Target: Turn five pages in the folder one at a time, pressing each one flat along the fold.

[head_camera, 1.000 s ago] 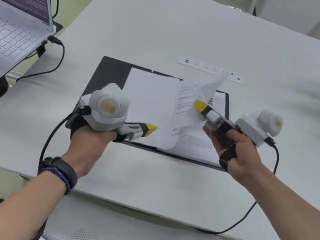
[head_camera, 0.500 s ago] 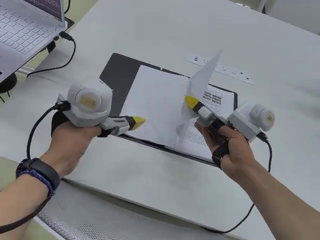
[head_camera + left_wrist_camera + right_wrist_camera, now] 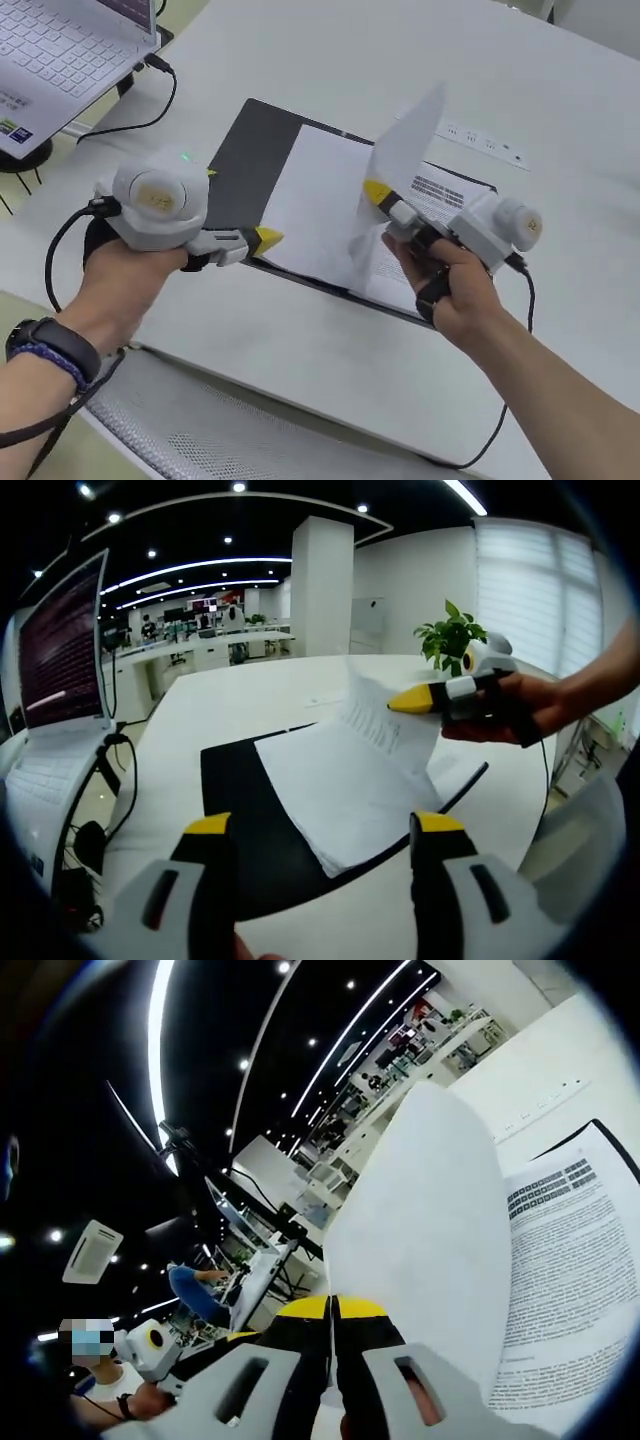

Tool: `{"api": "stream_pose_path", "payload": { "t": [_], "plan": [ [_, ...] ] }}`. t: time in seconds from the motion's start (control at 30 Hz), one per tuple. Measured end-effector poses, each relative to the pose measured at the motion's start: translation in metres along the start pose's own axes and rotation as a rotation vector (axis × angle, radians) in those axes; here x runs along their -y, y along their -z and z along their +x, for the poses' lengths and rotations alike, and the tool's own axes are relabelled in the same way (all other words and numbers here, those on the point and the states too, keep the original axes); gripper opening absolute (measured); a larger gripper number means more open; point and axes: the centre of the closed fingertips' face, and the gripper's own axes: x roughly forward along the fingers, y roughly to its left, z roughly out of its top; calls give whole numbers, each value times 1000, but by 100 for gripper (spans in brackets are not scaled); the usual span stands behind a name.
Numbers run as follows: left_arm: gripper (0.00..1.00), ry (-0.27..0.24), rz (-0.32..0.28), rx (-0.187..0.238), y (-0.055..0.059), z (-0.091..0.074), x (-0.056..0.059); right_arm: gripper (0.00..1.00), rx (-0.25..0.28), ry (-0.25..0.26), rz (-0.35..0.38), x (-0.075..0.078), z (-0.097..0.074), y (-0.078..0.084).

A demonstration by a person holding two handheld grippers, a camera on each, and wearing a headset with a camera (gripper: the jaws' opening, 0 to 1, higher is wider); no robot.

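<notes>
A black folder (image 3: 240,150) lies open on the white table, with a blank turned sheet (image 3: 320,200) on its left half and a printed page (image 3: 445,195) on its right. My right gripper (image 3: 377,192) is shut on the lower edge of one page (image 3: 405,150), which stands nearly upright over the fold. The right gripper view has the yellow jaws pinched together on that page (image 3: 430,1220), beside the printed page (image 3: 570,1250). My left gripper (image 3: 268,238) hovers open at the folder's front edge, holding nothing. Its jaws (image 3: 322,825) stand wide apart above the folder (image 3: 240,810).
A laptop (image 3: 70,50) sits at the far left with a black cable (image 3: 150,110) running toward the folder. A white power strip (image 3: 480,138) lies behind the folder. The table's front edge (image 3: 250,380) is close below both hands.
The right gripper has raised the page from a low curl to nearly upright over the fold. The left gripper has drawn back slightly from the left page toward the folder's front edge.
</notes>
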Motion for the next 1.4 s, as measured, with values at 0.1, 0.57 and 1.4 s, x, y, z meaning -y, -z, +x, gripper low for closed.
{"api": "stream_pose_path", "payload": {
  "t": [0.1, 0.57, 1.4],
  "plan": [
    [70, -1, -1, 2, 1, -4, -4, 0, -8, -4, 6, -3, 6, 5],
    [70, -16, -16, 1, 6, -9, -14, 0, -86, -7, 15, -5, 30, 37],
    [70, -14, -36, -6, 12, -9, -20, 0, -207, 26, 64, 14, 58, 80]
  ]
}}
